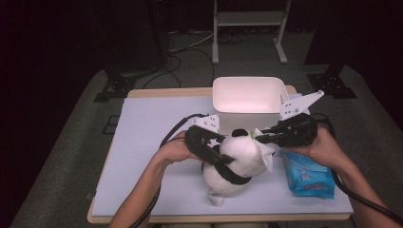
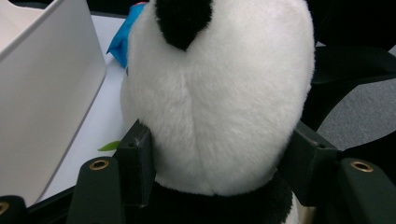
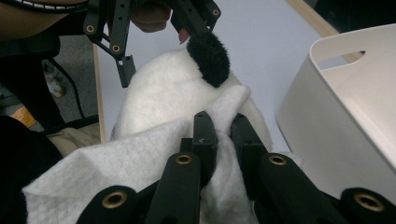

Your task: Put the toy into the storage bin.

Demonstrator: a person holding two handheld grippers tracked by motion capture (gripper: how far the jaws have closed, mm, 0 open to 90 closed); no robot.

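Observation:
A black-and-white plush panda sits upright in the middle of the table. My left gripper reaches in from the left, and in the left gripper view its two pads press on either side of the panda's white head. My right gripper comes from the right, shut on a white wipe. The wipe drapes over the top of the panda's head, next to a black ear. The left gripper also appears beyond the head in the right gripper view.
An empty white bin stands just behind the panda, close to both grippers. A blue pack of wipes lies at the right under my right hand. The pale table has bare surface at the left. A small green scrap lies by the bin.

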